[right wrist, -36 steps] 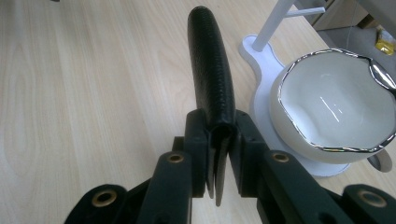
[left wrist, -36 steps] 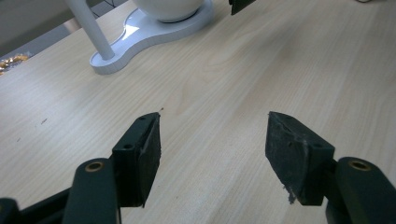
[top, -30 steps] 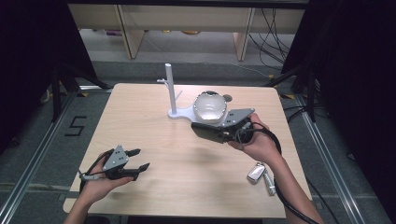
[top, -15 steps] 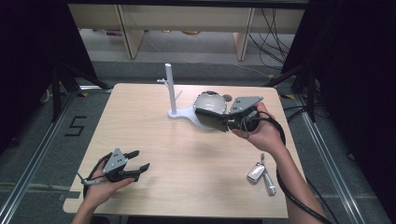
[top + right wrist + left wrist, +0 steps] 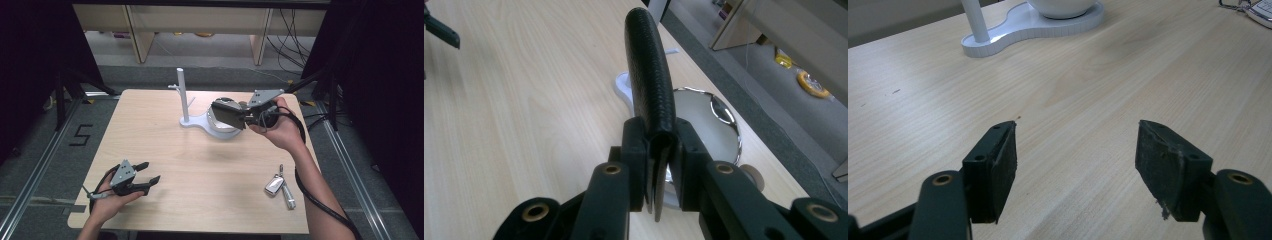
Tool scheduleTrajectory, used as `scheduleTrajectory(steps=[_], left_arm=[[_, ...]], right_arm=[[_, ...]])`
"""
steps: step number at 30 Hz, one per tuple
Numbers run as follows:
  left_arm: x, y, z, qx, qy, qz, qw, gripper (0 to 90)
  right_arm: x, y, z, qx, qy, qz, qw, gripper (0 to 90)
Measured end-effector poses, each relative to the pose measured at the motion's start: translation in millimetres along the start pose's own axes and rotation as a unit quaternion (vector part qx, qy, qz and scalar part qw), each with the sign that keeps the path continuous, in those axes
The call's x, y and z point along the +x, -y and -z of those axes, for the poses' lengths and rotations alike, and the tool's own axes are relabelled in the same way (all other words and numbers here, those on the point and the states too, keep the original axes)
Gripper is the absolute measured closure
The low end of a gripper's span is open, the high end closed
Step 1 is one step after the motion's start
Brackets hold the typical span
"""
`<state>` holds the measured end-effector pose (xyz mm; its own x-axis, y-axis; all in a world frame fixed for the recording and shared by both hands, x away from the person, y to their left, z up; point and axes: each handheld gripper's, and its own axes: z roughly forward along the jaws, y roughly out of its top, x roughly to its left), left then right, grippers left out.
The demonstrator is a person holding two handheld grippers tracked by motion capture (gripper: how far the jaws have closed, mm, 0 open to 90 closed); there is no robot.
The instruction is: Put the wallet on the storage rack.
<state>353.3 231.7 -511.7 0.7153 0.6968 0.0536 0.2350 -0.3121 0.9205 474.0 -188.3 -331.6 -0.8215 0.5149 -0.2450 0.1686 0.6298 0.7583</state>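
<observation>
Resting near the worktop's [image 5: 200,165] front left corner, the left tool [image 5: 148,174] lies in a hand with its jaws spread wide and nothing between them. Farther right, a white stand [image 5: 187,117] with an upright post carries a round bowl [image 5: 704,125]. Above that bowl the right tool [image 5: 231,114] grips a black wallet [image 5: 649,80], pinched by its edge, with keys [image 5: 280,185] lying near the front right edge.

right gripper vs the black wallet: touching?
Touching. In the right gripper view, the right gripper has both jaws pressed on the folded edge of the black wallet, holding it above the bowl.
</observation>
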Motion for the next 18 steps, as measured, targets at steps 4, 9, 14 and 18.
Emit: scheduleTrajectory(steps=[4,9,14,18], left_arm=[[0.2,0.4,0.1,-0.003,0.0,0.004,1.0,32.6],[1.1,1.1,0.8,0.001,-0.003,0.005,1.0,32.4],[1.4,1.0,0.1,-0.006,-0.003,0.006,1.0,32.2],[2.0,1.1,0.4,0.0,-0.003,0.006,1.0,32.0]], right_arm=[[-5.9,-3.6,-6.9,0.0,0.002,-0.009,1.0,79.4],[-12.6,-6.6,-17.8,0.002,-0.002,-0.016,0.9999,79.3],[-18.2,-8.3,-26.2,-0.003,-0.004,-0.015,0.9999,79.3],[-20.1,-8.3,-30.4,0.002,-0.003,-0.023,0.9997,79.3]])
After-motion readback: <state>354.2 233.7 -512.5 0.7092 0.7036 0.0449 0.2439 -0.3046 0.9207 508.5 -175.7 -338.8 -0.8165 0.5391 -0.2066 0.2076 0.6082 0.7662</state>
